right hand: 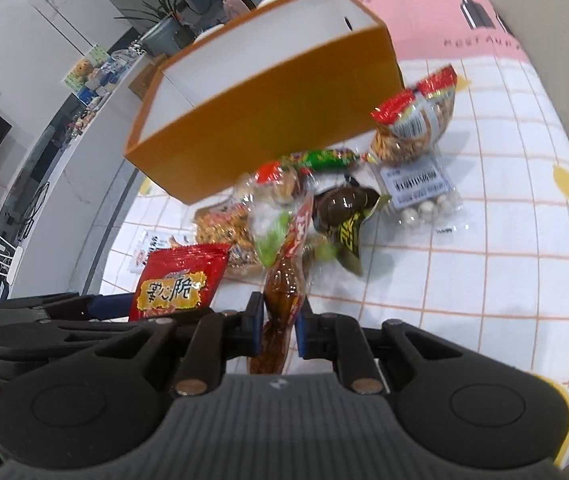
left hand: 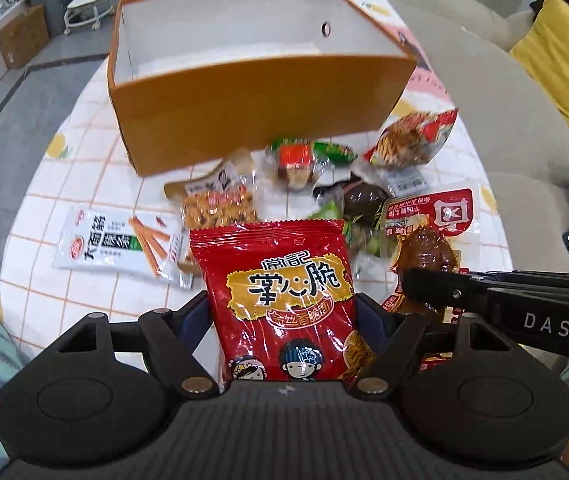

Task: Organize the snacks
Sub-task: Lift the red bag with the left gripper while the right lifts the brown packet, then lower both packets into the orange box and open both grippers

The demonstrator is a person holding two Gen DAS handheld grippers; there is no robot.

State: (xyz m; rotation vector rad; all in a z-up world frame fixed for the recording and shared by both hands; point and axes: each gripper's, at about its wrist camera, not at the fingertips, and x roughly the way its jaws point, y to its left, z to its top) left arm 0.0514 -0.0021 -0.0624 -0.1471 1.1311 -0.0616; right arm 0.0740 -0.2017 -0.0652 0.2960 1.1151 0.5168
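Two grippers each clamp a snack: the left gripper (left hand: 282,320) pinches a red packet (left hand: 280,292), the right gripper (right hand: 280,320) a brown meat pack (right hand: 280,292). Loose snacks (left hand: 324,184) lie at twelve o'clock on the table (right hand: 484,280), before the orange box (left hand: 260,116).

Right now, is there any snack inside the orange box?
No: the orange box shows only bare white inner walls and floor, while the snack packets lie outside it on the table.
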